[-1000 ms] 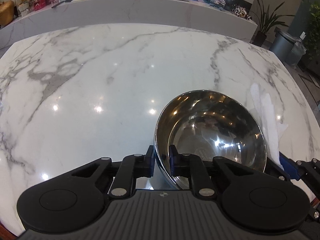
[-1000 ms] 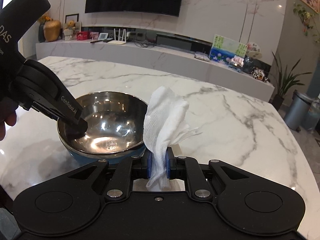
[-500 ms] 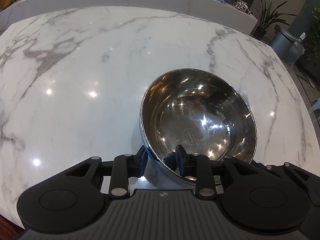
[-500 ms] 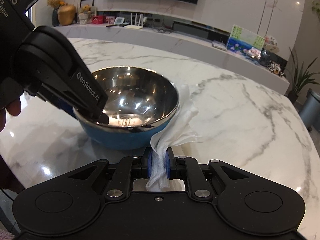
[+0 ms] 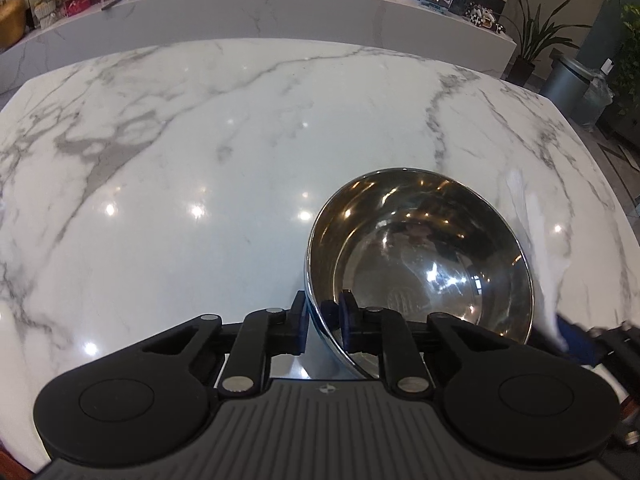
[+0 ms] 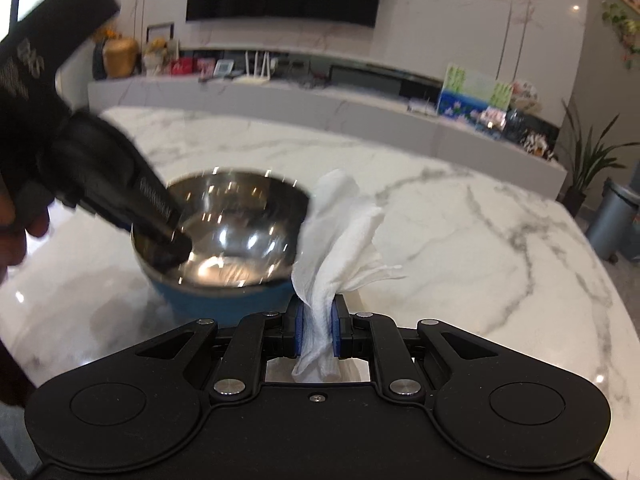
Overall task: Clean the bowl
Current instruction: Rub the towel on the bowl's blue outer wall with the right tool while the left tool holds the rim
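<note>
The steel-lined, blue-sided bowl sits on the marble counter, toward its near edge, its inside facing up and bare. The left tool is clamped on the near rim, one finger inside and one outside, apparently to steady it. The right tool grips a bunched white paper towel just beside the far rim, likely ready to wipe.

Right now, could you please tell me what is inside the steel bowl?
The bowl looks empty: bare shiny metal with a stamped mark at the bottom. One finger of the left hand-held gripper reaches inside over the near rim and covers a small patch of wall there.
</note>
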`<state>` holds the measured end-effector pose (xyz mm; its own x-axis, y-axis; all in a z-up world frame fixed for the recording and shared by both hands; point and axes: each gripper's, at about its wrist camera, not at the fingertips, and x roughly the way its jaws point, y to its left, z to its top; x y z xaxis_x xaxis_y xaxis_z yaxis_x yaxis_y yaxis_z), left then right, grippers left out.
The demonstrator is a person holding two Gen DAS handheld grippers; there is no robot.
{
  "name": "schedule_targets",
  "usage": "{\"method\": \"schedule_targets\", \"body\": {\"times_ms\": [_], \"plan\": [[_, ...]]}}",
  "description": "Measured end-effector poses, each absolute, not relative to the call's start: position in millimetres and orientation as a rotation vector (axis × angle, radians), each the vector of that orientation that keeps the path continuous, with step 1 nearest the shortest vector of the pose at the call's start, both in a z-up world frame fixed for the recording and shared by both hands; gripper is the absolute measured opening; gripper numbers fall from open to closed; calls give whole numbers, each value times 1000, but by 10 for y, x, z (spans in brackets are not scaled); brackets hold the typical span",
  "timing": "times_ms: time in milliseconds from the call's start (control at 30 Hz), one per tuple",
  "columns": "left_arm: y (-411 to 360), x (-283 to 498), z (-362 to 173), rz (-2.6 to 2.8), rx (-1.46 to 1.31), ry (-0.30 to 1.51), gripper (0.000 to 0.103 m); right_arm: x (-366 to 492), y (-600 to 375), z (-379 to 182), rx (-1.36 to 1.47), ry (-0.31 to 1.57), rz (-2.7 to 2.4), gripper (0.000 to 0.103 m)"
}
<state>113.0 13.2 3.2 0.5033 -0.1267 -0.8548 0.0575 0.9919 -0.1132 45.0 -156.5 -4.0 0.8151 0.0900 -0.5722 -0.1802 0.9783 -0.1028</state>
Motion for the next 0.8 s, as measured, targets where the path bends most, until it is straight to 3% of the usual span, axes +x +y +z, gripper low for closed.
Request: {"method": "schedule_targets", "body": {"times_ms": [300, 400, 533, 800], "plan": [[189, 1216, 24, -107, -93, 1038, 15, 472, -1483, -123, -179, 655, 191, 12], [223, 1206, 2, -105, -138, 1057, 26, 489, -1455, -161, -185, 686, 208, 12], [234, 1188, -29, -106, -170, 1086, 31, 495, -1404, -223, -199, 731, 233, 12], [187, 1165, -54, -128, -140, 1085, 28, 500, -1429, -232, -201, 725, 220, 12]]}}
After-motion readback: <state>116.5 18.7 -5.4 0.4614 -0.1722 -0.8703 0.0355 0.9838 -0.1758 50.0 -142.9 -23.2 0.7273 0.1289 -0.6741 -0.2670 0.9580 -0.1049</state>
